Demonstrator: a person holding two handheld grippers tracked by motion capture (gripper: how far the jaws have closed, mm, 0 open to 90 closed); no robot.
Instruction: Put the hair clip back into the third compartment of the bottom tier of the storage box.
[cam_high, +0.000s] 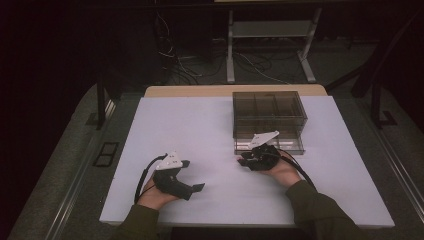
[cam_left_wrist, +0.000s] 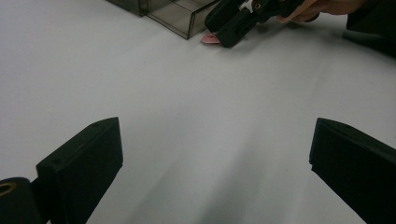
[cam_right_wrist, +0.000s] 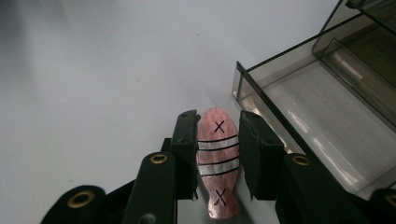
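So the right hand-held gripper (cam_right_wrist: 218, 154) is nearly closed around a pink fish-shaped shell piece (cam_right_wrist: 217, 163) on the white counter (cam_high: 200, 130), just beside the smoky clear plastic drawer box (cam_high: 270, 117), while the left hand-held gripper (cam_left_wrist: 215, 163) gapes wide, empty.

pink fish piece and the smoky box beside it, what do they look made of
Pink fish piece: looks like glossy plastic or shell, pearly sheen with silver stripes; can't tell which. Smoky box: seemingly clear tinted hard plastic, see-through walls with sharp reflections.
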